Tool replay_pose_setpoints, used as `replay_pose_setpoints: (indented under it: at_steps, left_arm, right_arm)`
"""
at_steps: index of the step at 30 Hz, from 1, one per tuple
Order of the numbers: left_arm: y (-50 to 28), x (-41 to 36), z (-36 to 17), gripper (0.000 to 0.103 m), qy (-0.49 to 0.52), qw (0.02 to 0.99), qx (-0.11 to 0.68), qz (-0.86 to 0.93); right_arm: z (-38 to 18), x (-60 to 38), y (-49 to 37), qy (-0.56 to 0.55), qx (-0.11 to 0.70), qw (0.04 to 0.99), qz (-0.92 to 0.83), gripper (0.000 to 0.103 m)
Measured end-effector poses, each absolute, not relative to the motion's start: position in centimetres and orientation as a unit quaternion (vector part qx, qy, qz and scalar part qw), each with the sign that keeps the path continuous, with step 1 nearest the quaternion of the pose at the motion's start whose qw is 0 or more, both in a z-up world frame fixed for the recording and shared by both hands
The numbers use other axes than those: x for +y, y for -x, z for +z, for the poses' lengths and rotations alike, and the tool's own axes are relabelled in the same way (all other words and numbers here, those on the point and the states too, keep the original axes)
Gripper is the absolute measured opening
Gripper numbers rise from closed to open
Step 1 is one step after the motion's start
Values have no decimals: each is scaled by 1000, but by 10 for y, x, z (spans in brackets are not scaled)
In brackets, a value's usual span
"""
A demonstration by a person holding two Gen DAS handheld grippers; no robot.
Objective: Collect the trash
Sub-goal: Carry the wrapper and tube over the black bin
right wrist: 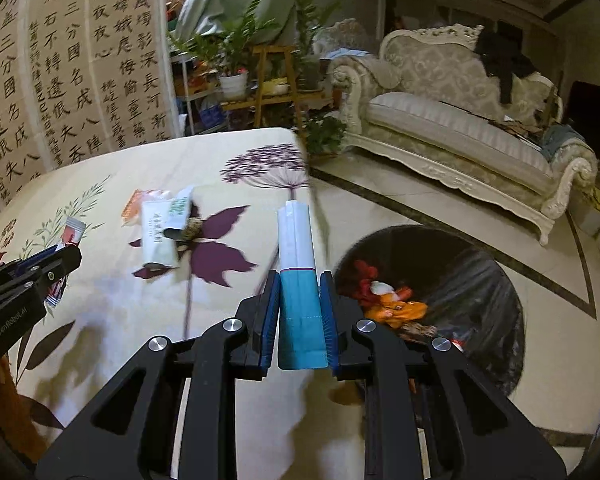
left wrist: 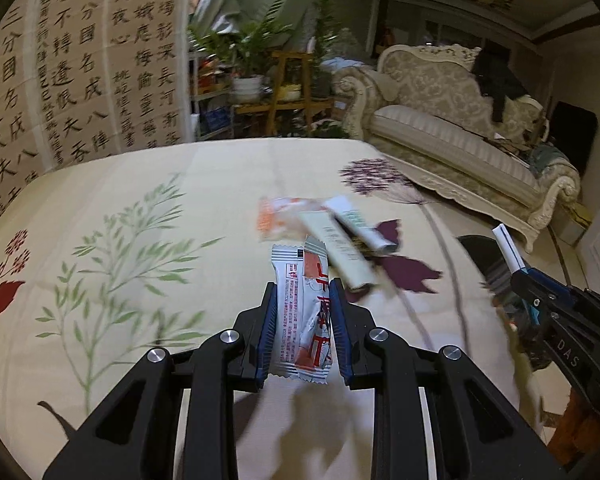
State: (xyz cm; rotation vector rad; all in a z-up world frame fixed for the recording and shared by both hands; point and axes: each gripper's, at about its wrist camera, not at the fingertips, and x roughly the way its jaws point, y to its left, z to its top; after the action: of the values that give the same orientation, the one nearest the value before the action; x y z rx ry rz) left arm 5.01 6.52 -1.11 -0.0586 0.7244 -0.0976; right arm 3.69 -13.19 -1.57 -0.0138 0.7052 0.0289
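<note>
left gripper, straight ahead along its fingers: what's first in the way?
The left gripper, shut on a red-and-white snack wrapper, points at the pale green packets lying on the tablecloth. Probably those first, though depth and height above the cloth are unclear.

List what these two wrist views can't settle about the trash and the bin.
- Wrappers on the table: left wrist view, motion blur; print unreadable, count unclear.
- Bin: right wrist view, near rim hidden behind the right gripper; how deep or full it is can't be told.
- Blue and white pack: its lower end is cut off by the fingers.
- Snack wrapper in the left gripper: full or empty can't be told.
</note>
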Motion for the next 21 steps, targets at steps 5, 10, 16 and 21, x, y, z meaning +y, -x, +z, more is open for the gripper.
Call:
replay_pose_setpoints:
  at_steps: [5,10,16,21]
  left_arm:
    - [-52,30,-7,27,13,934,348,-74]
    - [-56,-1,-5,27,3,935,343,-95]
    - [-62,-38,-3,27,-17,934,335,-122]
    - [-71,-68,-4,27,-32,932,333,-141]
  right_arm:
    - [-14,-160,-31,-8,338,941,-11,20]
    - [-11,-189,-28,-21,328,944,-38,20]
    - [-12,-218,-28,-36,320,945,-64,20]
    - [-17,-238,-32,-47,321,942,-82,20]
